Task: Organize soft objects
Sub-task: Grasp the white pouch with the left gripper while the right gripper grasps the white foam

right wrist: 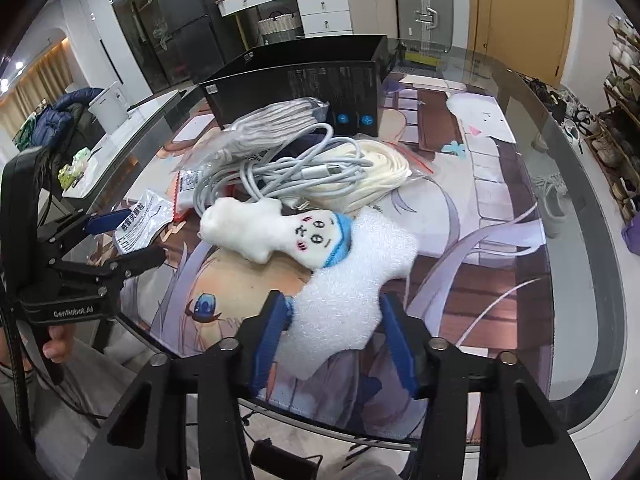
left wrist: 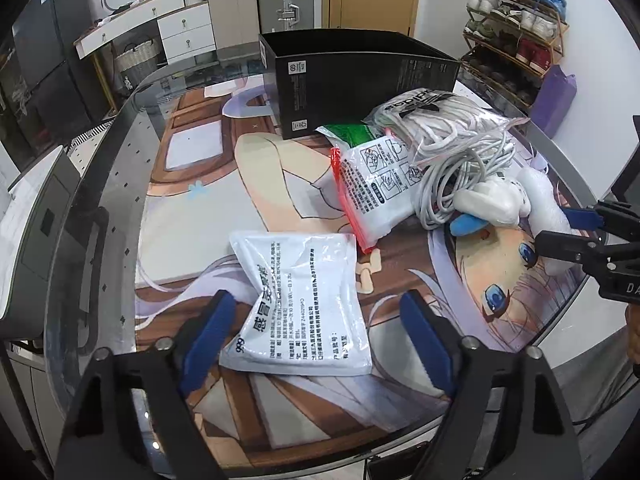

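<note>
My left gripper [left wrist: 320, 336] fingers are spread wide, nothing clamped; the white medicine sachet [left wrist: 304, 304] lies flat on the anime-print mat [left wrist: 248, 204] between the blue pads [left wrist: 210, 332], its near end in the gap, pads not pressing it. Beyond it, a red-edged zip bag [left wrist: 374, 188] leans against the pile, with a black box [left wrist: 352, 80] standing behind. Further right: coiled grey cable [right wrist: 276, 172], a bag of cream cord [right wrist: 372, 176], and a clear bag of white fabric [right wrist: 268, 128] stacked up against the box.

My right gripper [right wrist: 336, 340] fingers sit on either side of the near lobe of the white bubble-foam piece [right wrist: 352, 292] (contact looks likely on both pads, grip force not visible, so I cannot tell if it's actually clamped). The small white plush doll with blue cap [right wrist: 280, 236] lies just beyond, its head resting on the foam's far edge and its body touching the cable coil. Everything sits on the round glass table [right wrist: 576, 208].
</note>
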`<state>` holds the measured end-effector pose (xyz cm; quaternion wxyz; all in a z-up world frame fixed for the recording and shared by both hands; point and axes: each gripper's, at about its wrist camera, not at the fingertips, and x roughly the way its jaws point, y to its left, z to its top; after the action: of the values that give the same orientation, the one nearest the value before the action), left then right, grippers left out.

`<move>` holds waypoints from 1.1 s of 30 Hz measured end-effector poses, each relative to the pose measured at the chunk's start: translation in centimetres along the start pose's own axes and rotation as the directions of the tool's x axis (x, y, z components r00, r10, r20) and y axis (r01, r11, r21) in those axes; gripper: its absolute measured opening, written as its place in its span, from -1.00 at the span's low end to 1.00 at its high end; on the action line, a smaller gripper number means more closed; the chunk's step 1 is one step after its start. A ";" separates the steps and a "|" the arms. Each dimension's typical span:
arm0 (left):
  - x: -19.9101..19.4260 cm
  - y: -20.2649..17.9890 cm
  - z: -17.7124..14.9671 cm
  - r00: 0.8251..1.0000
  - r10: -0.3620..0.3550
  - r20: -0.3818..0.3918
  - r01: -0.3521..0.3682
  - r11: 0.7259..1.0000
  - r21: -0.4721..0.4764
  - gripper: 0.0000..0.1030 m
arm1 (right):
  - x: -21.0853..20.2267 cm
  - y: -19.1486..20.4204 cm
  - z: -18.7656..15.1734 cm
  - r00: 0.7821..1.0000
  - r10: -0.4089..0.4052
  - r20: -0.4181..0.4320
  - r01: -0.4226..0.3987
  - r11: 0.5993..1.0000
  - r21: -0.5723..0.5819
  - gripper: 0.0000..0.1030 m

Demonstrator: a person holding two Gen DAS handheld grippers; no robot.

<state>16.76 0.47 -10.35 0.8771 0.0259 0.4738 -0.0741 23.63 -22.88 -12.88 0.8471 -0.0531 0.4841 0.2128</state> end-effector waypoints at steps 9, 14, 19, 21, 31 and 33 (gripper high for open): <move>-0.6 -0.3 -0.1 1.000 -0.020 -0.011 0.021 1.000 0.023 0.01 | -0.7 0.2 -0.4 1.000 0.024 0.008 -0.024 1.000 -0.010 -0.16; -1.3 -0.5 0.0 1.000 -0.004 0.009 0.004 0.999 0.038 -0.21 | -1.3 0.5 -0.5 0.999 0.031 0.023 -0.031 0.999 -0.029 -0.18; -1.4 -0.3 0.0 1.000 0.005 0.010 -0.005 0.999 0.035 -0.32 | -1.5 0.7 -0.7 0.999 0.040 0.024 -0.039 0.999 -0.034 -0.18; -1.1 -0.2 0.0 1.000 0.017 0.001 -0.017 1.000 0.018 -0.14 | -1.4 0.7 -0.7 0.999 0.041 0.022 -0.040 0.999 -0.033 -0.18; 0.4 -0.1 -0.1 0.999 0.041 -0.016 -0.042 0.998 -0.035 0.66 | -1.4 1.3 -0.7 0.999 0.041 0.023 -0.040 0.998 -0.053 -0.18; 0.5 -0.3 0.1 0.999 0.039 -0.010 -0.039 0.999 -0.034 0.61 | -1.4 1.5 -0.7 0.999 0.045 0.023 -0.043 0.997 -0.061 -0.18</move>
<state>17.10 0.06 -10.73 0.8765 0.0205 0.4785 -0.0487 21.85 -22.19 -11.88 0.8460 -0.0656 0.4681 0.2466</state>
